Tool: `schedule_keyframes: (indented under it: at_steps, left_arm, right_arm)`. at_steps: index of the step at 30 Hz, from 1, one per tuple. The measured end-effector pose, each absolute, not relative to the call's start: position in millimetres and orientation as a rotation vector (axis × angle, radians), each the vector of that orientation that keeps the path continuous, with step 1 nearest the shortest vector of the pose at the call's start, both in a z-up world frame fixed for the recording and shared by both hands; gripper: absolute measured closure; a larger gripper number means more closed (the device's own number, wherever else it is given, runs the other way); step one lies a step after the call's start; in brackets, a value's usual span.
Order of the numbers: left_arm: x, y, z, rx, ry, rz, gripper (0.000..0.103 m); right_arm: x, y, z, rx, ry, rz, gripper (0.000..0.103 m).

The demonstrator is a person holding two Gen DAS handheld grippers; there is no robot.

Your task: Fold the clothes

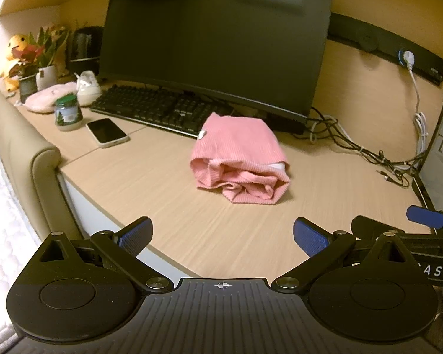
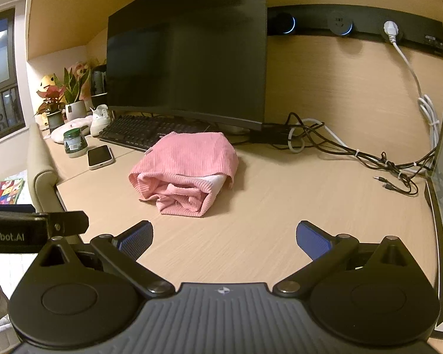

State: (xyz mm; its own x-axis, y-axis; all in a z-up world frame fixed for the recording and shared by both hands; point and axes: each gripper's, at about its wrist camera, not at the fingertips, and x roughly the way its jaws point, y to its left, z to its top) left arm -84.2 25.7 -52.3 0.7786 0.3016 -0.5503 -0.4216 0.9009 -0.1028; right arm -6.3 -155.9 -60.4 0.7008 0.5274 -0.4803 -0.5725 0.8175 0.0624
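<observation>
Left gripper (image 1: 221, 236): hovering with jaws spread wide, gripping nothing.
Right gripper (image 2: 224, 237): hovering likewise, jaws wide, empty.
Pink ribbed knit garment (image 1: 239, 162): lying folded on the light wooden desk (image 1: 339, 183), ahead of both jaws, touching neither.

Bare desk (image 1: 168, 183) is lying open before the pink garment (image 1: 239, 162). The keyboard (image 1: 159, 109) and cables (image 2: 369, 156) are crowding behind it.
</observation>
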Motion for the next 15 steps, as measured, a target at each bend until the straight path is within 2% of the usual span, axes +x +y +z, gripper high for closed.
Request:
schedule_keyframes:
  at_steps: [15]
  left_arm:
    - [-81.1, 14.4, -51.2, -0.187, 0.542, 0.407, 0.000]
  right_arm:
    - [1.3, -155.7, -63.9, -0.072, 0.526, 0.624, 0.000]
